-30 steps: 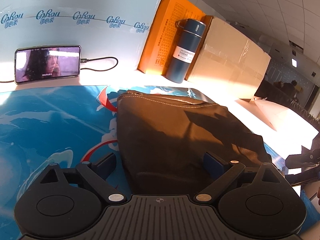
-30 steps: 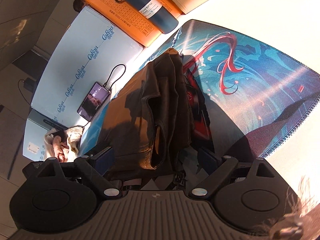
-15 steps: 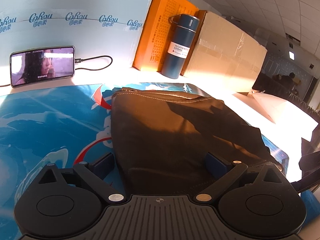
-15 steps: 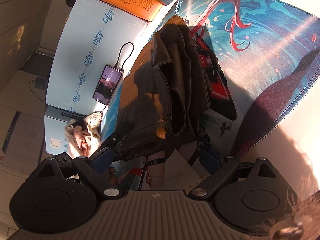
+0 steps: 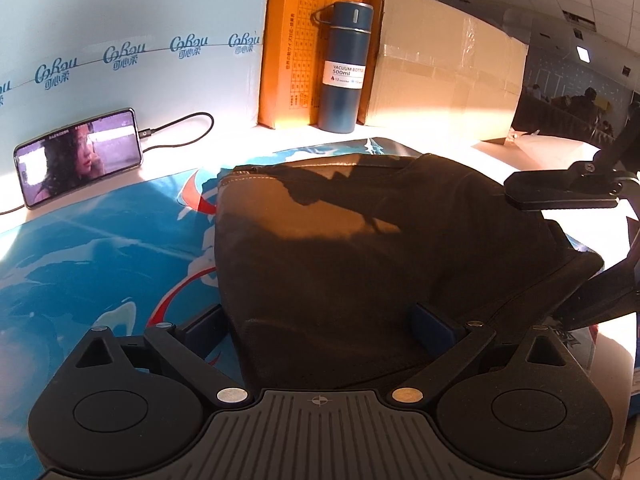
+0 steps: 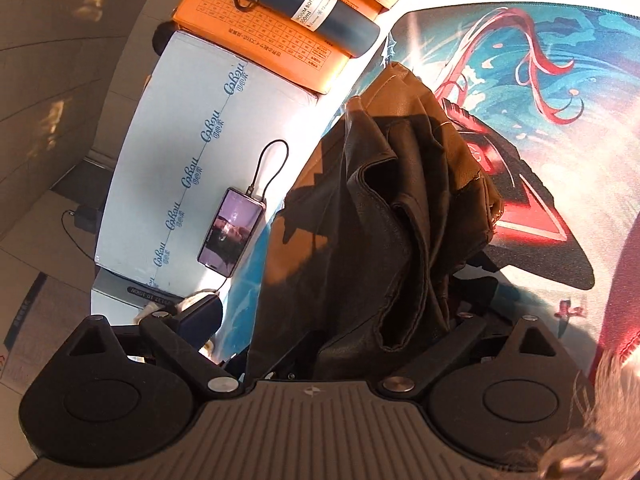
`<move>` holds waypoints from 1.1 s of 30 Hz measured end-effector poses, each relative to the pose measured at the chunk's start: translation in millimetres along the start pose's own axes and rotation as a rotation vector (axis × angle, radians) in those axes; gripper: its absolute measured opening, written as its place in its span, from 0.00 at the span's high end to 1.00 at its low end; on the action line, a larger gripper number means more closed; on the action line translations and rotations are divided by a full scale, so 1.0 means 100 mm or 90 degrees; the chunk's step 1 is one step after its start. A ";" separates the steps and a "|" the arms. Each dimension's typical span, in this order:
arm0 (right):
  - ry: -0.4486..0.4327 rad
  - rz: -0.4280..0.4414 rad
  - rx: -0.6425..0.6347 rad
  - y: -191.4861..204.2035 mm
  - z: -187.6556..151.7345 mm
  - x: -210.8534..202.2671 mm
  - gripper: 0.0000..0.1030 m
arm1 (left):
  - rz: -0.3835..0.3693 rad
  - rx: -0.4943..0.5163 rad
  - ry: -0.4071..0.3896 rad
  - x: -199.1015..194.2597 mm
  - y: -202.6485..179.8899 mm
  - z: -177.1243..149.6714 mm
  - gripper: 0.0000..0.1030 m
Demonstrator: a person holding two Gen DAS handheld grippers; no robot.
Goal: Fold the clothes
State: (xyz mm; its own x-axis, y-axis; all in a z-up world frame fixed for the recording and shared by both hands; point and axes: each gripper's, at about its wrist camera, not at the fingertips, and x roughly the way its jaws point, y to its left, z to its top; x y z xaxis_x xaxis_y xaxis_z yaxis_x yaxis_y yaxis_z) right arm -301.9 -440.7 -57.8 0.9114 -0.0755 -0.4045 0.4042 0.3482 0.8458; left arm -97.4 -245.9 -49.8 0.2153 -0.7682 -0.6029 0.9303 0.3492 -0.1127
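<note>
A dark brown leather-like garment (image 5: 360, 248) lies on the blue printed mat (image 5: 80, 260), its near edge lifted. My left gripper (image 5: 320, 320) is open, its fingers wide apart on either side of the garment's near edge. In the right wrist view the garment (image 6: 380, 220) shows as bunched folded layers hanging between the fingers of my right gripper (image 6: 332, 320), which is open too. The right gripper also shows at the right edge of the left wrist view (image 5: 580, 200).
A phone (image 5: 80, 160) with a charging cable leans on a pale blue box (image 5: 120, 60) at the back left. An orange box (image 5: 296, 40), a dark blue vacuum bottle (image 5: 344, 68) and a cardboard box (image 5: 440, 80) stand at the back.
The left gripper has swung so the bottle sits more central. The right gripper has risen and come into the left view at the right. The garment hangs more bunched in the right view.
</note>
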 end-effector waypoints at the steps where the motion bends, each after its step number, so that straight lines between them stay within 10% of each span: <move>1: -0.018 0.004 -0.003 0.01 -0.02 0.03 0.07 | -0.004 -0.004 0.000 0.00 0.01 0.00 0.03; 3: -0.049 0.002 -0.007 0.01 -0.03 0.08 0.13 | -0.013 -0.013 -0.003 -0.01 0.03 0.00 0.03; 7: -0.098 -0.106 -0.064 0.02 -0.07 0.14 0.81 | -0.054 -0.051 -0.013 -0.03 0.14 0.01 0.00; 16: -0.031 0.000 0.043 -0.30 0.13 0.09 0.89 | -0.164 -0.314 -0.023 0.17 0.83 0.27 0.00; 26: -0.059 -0.016 0.004 -0.31 0.20 0.02 0.89 | -0.110 -0.180 -0.006 0.59 0.49 0.63 0.03; 33: -0.141 -0.051 -0.138 -0.11 0.35 -0.03 0.89 | -0.066 -0.061 -0.064 0.58 0.17 0.65 0.82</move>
State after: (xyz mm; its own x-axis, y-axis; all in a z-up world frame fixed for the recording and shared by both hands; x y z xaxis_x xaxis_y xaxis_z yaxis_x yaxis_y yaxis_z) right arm -306.5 -477.1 -53.0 0.8814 -0.3037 -0.3619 0.4717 0.5223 0.7105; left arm -49.8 -319.7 -35.1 0.1531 -0.8505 -0.5032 0.9176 0.3114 -0.2471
